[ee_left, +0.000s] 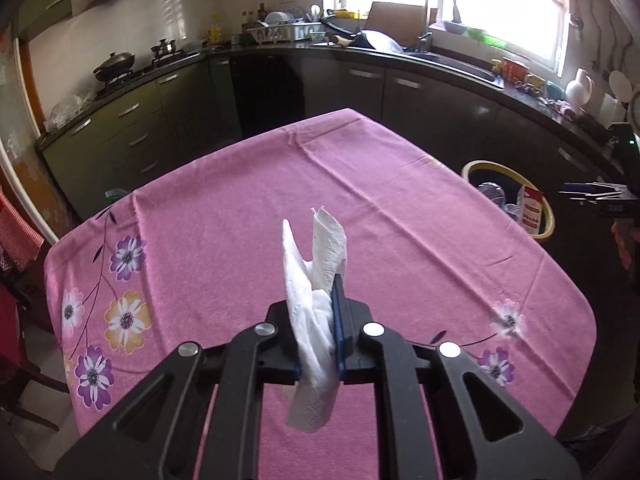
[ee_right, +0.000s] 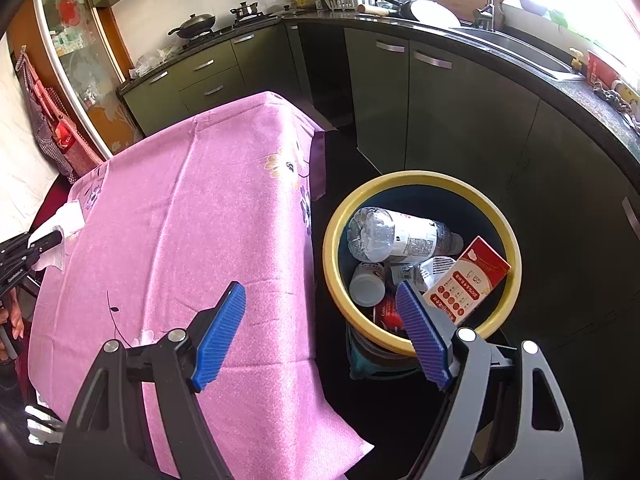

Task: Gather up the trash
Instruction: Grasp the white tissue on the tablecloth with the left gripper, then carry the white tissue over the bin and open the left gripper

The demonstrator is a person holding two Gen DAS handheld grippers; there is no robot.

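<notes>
Now we have the crumpled paper towel (ee_left: 316, 300) pinched in the left tongs (ee_left: 320, 332) and raised clear of the pink tabletop (ee_left: 400, 220), its loose ends sticking out above and below the grip — lifted, we judge, so it can be carried across to the yellow-rimmed bin (ee_right: 420, 178) beside the tabletop, which already holds a plastic bottle (ee_right: 396, 238), a red carton (ee_right: 466, 284) and other rubbish. The right tongs (ee_right: 320, 332) hang wide apart with nothing between the blue pads (ee_right: 220, 336), poised over the gap between tabletop edge and bin — free for whatever comes next
</notes>
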